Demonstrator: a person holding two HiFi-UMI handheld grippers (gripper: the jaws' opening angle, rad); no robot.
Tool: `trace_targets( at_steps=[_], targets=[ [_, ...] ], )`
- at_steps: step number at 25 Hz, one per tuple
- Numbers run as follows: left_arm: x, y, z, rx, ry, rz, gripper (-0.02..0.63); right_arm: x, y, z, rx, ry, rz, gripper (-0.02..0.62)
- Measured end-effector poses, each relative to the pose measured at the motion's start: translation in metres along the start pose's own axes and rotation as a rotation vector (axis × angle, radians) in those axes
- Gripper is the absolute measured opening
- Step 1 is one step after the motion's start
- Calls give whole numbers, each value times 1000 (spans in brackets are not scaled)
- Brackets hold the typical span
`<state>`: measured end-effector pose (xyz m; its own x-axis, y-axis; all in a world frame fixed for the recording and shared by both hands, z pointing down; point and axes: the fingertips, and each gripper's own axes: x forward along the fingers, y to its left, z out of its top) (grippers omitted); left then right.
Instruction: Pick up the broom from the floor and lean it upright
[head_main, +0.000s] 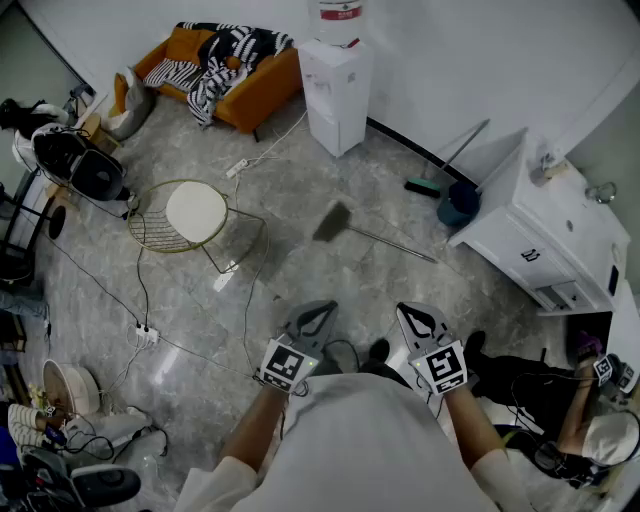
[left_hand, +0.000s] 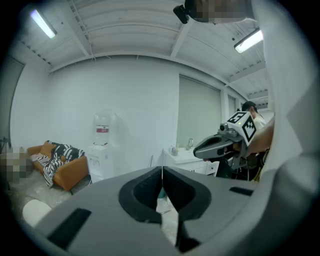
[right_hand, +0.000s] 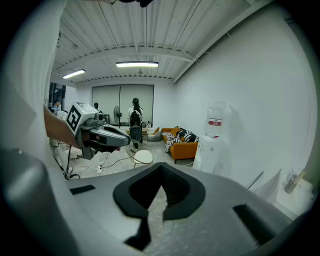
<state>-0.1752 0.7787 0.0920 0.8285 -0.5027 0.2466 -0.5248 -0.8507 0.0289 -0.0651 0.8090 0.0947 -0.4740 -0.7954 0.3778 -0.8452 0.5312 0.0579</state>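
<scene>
My left gripper (head_main: 318, 308) and right gripper (head_main: 410, 312) shut, empty; broom (head_main: 334, 222) lies well ahead, handle running rightward, tip nearest my right jaws.

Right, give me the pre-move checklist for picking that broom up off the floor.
1. Dark-headed, thin-handled broom located, flat on the grey floor: ok.
2. Left gripper open for grasping: not ok, shut and empty.
3. Right gripper open: not ok, shut and empty.
4. Broom within reach: not ok, it lies well ahead of both.
5. Leaning spot on the white wall beside the white cabinet: ok, bare stretch visible.
</scene>
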Motion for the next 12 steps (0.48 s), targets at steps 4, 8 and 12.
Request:
trace_targets(
  at_steps=[4,8,12],
  targets=[
    [8,-7,-7,10,-8,6,11,-4,-6,-8,-13,-11,4,-2],
    [11,-12,-5,5,-1,3,11,-5,-8,-10,-16,-12,10,-2],
    [13,-13,-12,9,4,7,11,-4,-10,-10,-10,-7,18,-2]
  ],
)
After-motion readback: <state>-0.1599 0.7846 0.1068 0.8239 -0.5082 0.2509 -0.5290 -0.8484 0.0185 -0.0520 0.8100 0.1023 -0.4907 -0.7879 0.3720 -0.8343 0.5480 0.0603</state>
